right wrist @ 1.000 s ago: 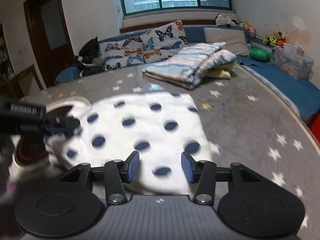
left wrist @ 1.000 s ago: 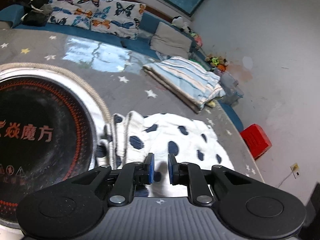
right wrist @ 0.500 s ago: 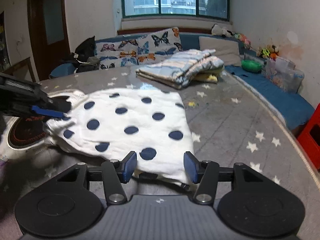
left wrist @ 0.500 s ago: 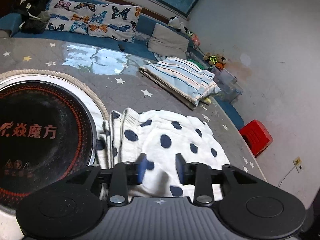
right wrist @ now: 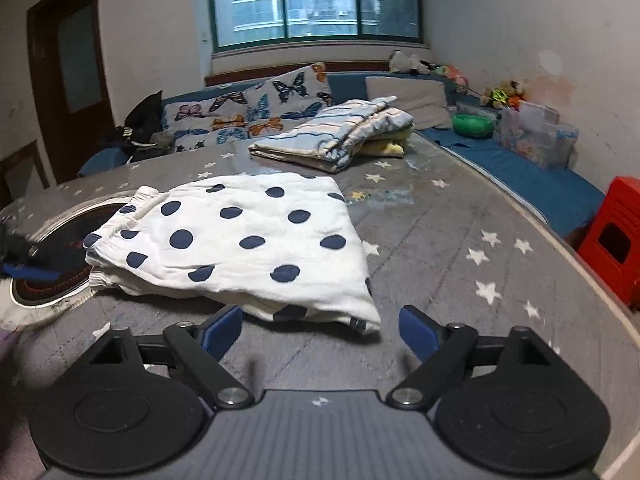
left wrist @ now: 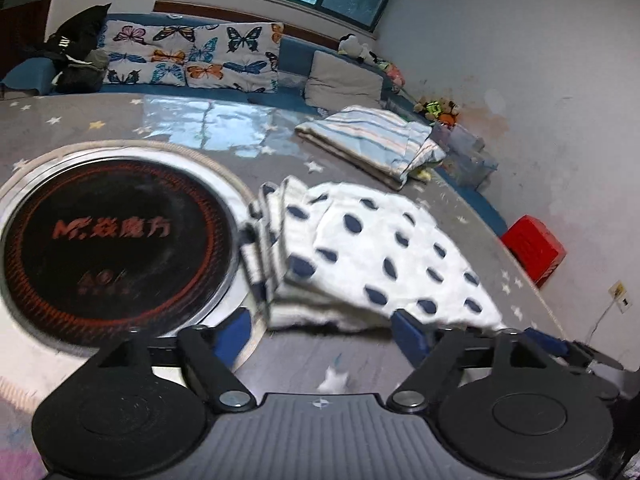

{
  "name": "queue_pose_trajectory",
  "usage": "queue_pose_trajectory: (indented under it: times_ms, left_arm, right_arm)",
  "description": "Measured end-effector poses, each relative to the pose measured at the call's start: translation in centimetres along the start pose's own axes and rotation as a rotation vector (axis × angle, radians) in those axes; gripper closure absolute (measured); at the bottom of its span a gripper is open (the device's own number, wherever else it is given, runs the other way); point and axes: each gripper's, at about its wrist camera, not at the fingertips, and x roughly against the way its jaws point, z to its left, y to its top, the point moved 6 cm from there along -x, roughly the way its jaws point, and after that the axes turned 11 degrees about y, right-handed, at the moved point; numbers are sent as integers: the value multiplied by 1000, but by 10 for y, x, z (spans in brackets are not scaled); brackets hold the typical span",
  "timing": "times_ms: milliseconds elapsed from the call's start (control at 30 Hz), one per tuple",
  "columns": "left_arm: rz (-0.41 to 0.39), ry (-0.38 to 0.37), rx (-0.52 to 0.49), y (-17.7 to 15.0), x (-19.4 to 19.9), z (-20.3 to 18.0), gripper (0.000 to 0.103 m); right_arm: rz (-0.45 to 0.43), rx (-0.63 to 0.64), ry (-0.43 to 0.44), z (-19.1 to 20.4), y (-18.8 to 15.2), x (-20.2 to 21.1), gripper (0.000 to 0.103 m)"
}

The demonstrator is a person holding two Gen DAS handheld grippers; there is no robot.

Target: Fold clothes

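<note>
A white garment with dark blue dots [left wrist: 372,252] [right wrist: 248,244] lies folded on the grey star-patterned table [right wrist: 460,248]. Its left edge, stacked in several layers, rests against the rim of a round black hotplate [left wrist: 108,240]. My left gripper [left wrist: 322,334] hovers just short of the garment's near edge, its jaws opening with nothing between them. My right gripper [right wrist: 320,328] stands in front of the garment's near right corner, its jaws opening too, no cloth between the blue pads [right wrist: 416,330]. The left gripper's blue fingertip [right wrist: 28,272] shows at the far left of the right wrist view.
A folded striped blanket [right wrist: 336,136] lies farther back on the table. Beyond it runs a blue bench with butterfly cushions [left wrist: 188,60], a grey pillow [left wrist: 344,86] and toys. A red stool [right wrist: 612,240] stands off the table's right edge, near clear plastic boxes [right wrist: 536,136].
Both grippers' jaws spread wide and drew back from the dotted garment, which now lies free on the table. The left gripper was nearly shut over the cloth before.
</note>
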Motion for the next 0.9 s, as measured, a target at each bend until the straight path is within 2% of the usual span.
queue_pose_trajectory:
  times_ms: [67,133,267,433,800,900]
  left_arm:
    - [-12,14,-11,-5,5,4,16]
    - [-19,21,-23,-11,9,7,9]
    - [-32,36,-41,-18,19,12,0]
    - [-45,35,-57,-24,27,16,0]
    - [-63,-8,-17,-36,43,22,0]
    - [-52,14,-15,-38,45,23,0]
  right_arm:
    - [-10,-15,-2,4,-3,3,7]
    - [-22,-18,-10,8,-5,6,0]
    - [-40,-15,-29,18,-7,12,0]
    - [-43,-24,-47,29,-10,15,0]
    - [-19,-29,-53,47,-26,17,0]
    - [-11,-38,-69,47,-29,16,0]
